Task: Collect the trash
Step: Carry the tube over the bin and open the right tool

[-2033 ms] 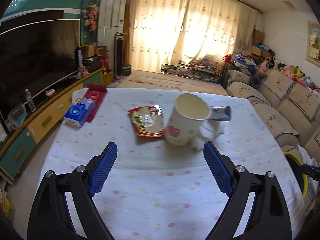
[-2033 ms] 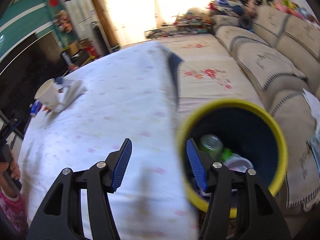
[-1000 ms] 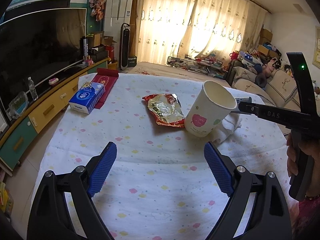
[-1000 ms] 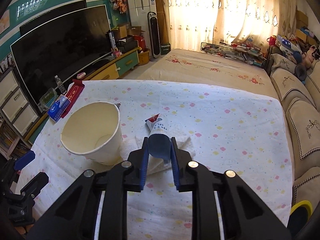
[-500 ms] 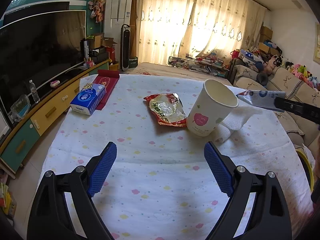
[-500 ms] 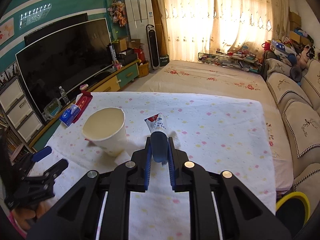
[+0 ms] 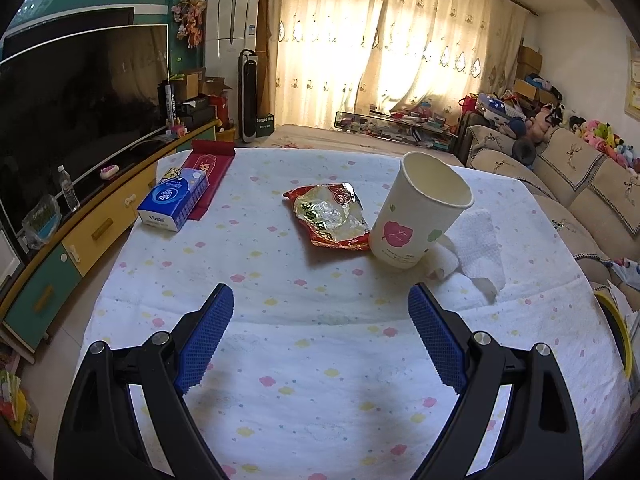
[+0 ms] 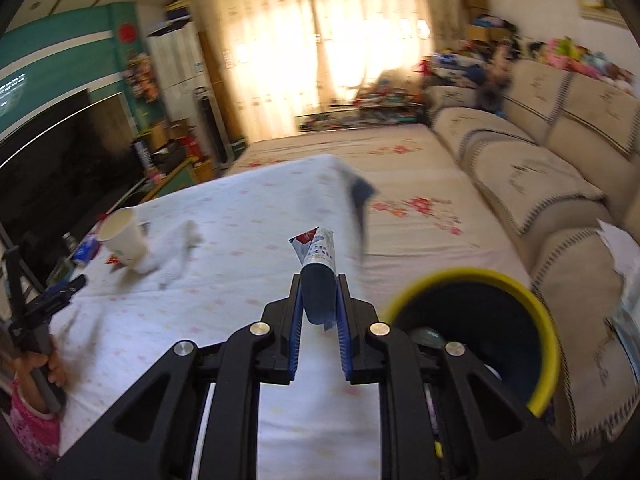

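Since a moment ago I have swung my right gripper (image 8: pixel 318 320) off the table toward the bin, and the tube is gone from the left view. My left gripper (image 7: pixel 320 336) hangs wide open with nothing in it. The wrapper (image 7: pixel 330 216) and paper cup (image 7: pixel 420 216) sit at about 12 and 1 o'clock from it. My right gripper is shut tight on the tube (image 8: pixel 318 264), whose long side points to 12 o'clock. The yellow-rimmed bin (image 8: pixel 536 320) waits at 3 o'clock, just beside it. I think dropping comes next.
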### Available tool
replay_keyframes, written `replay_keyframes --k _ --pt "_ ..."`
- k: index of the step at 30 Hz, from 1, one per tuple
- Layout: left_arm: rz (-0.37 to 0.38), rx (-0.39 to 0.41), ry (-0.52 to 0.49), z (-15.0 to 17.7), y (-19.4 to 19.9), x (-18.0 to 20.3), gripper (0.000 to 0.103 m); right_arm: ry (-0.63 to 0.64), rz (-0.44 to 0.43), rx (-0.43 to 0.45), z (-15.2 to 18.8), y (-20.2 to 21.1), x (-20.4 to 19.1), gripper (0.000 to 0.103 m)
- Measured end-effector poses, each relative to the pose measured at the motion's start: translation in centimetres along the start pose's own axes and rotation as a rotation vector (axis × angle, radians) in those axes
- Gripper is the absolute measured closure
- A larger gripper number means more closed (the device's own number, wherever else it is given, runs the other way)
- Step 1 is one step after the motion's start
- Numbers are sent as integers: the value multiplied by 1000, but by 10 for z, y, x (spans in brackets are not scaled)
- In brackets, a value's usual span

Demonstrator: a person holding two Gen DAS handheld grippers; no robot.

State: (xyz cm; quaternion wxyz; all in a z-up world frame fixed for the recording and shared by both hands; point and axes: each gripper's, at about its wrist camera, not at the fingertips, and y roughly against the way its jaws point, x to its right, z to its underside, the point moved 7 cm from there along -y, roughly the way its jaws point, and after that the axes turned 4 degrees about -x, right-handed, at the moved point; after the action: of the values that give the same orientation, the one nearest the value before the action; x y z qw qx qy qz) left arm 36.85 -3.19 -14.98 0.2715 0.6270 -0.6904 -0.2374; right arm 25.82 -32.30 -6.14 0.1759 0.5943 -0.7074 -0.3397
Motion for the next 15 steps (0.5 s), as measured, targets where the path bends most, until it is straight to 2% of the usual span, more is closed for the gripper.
replay_keyframes --k 5,10,12,15 --pt "-5 -2 -17 1 0 4 15 -123 119 -54 33 2 74 86" --pt "-9 4 -28 1 0 6 15 -196 166 -108 53 -13 113 82" --pt "-8 7 -29 1 1 6 15 -216 184 -111 57 -18 122 65" --pt "-4 4 -29 1 1 7 15 -241 195 -105 60 -24 124 61"
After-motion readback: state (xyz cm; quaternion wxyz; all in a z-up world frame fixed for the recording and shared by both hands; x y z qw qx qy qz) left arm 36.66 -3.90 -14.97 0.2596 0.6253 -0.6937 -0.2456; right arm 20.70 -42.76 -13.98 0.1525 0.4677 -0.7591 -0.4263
